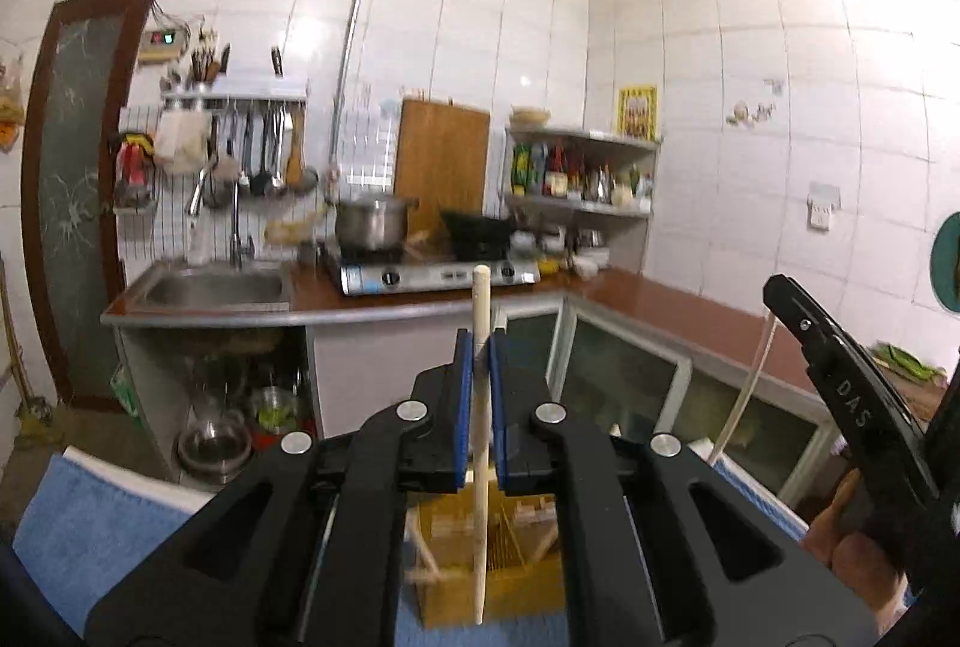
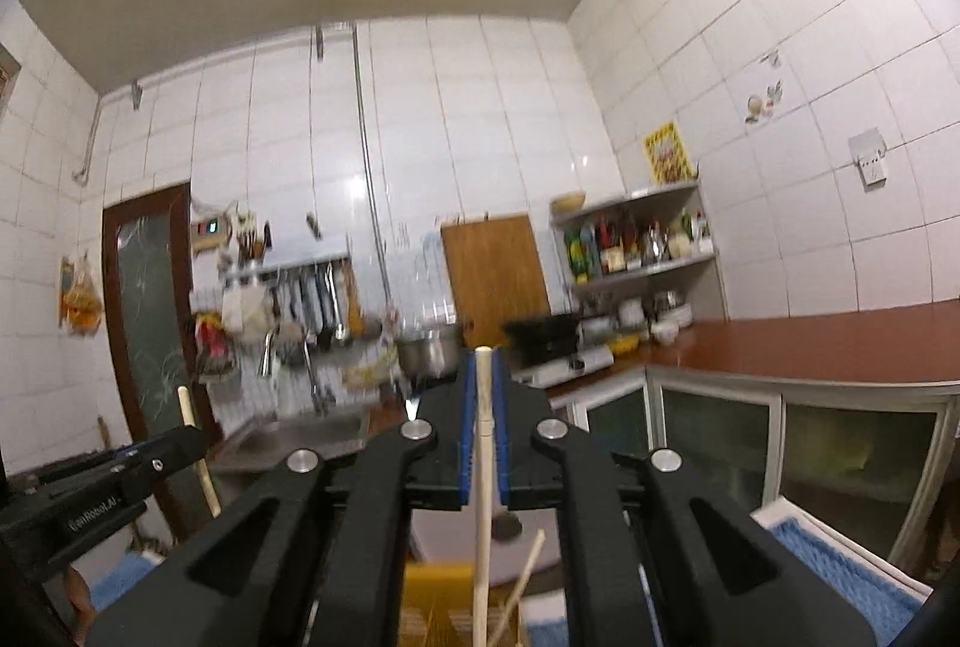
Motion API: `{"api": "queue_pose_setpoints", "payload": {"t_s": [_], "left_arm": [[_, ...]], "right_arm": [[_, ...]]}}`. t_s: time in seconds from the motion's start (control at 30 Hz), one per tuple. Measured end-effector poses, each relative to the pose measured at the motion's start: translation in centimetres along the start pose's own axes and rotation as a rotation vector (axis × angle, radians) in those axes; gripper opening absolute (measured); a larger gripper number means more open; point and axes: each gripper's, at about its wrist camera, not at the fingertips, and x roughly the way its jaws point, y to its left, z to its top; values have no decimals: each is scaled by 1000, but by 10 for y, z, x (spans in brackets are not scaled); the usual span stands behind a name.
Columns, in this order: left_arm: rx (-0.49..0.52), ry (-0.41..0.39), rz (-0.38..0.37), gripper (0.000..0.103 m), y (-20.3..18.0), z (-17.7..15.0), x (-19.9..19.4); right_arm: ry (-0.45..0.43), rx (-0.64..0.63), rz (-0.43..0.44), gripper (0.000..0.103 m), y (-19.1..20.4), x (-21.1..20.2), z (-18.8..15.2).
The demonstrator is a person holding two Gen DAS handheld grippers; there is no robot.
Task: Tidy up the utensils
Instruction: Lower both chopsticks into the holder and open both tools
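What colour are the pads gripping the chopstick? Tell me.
Blue pads, clearest in the left wrist view.

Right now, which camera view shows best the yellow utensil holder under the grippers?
The left wrist view shows it best: the yellow utensil holder appears below the left gripper, with its slatted front and a compartment visible, though blurred. The right wrist view shows only a yellow strip of it between the gripper's arms.

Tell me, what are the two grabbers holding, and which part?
Each holds one pale wooden chopstick near its top end. The left gripper pinches one chopstick; the right gripper pinches another chopstick.
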Motion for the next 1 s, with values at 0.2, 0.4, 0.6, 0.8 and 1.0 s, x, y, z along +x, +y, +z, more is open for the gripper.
{"api": "queue_pose_setpoints", "payload": {"t_s": [0.2, 0.4, 0.6, 0.8, 1.0], "left_arm": [[8, -68, 0, 4, -4, -5, 35], [6, -35, -2, 4, -1, -31, 63], [1, 27, 5, 4, 11, -56, 79], [-22, 105, -19, 4, 19, -74, 87], [-57, 199, -34, 5, 29, -88, 101]], "right_arm": [[-32, -5, -22, 6, 2, 24, -8], [-14, -28, -28, 6, 5, 32, -31], [32, -62, -21, 6, 3, 38, -47], [115, -96, 12, 6, 2, 43, -66], [209, -83, 20, 6, -4, 49, -83]]}}
